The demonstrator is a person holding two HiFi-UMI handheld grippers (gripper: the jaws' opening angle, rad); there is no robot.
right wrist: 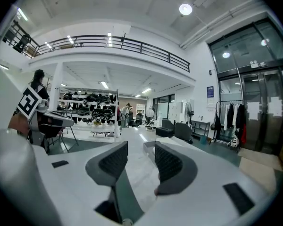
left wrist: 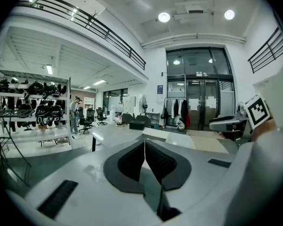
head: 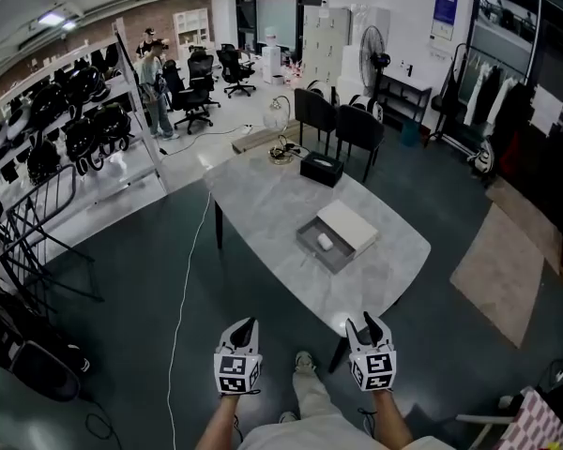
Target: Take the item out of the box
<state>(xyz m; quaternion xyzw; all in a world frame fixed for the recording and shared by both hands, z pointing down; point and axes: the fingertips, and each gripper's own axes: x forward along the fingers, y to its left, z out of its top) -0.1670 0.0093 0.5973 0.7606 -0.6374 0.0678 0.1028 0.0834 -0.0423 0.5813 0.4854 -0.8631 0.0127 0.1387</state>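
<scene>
An open grey box (head: pixel 324 247) lies on the white marble table (head: pixel 263 204), with its white lid (head: pixel 347 225) resting along its far side. A small white item (head: pixel 325 242) sits inside the box. Both grippers are held low in front of the table's near end, well short of the box. My left gripper (head: pixel 247 326) (left wrist: pixel 144 144) is shut, its dark pads pressed together with nothing between them. My right gripper (head: pixel 367 323) (right wrist: pixel 140 155) is open and empty. The box (right wrist: pixel 150 148) shows far off through its gap.
A black tissue box (head: pixel 321 169) and a small lamp (head: pixel 280 148) stand at the table's far end, with black chairs (head: pixel 342 120) behind. Racks of helmets (head: pixel 66 120) line the left side. A white cable (head: pixel 188 270) runs across the floor. A tan rug (head: pixel 502 270) lies to the right.
</scene>
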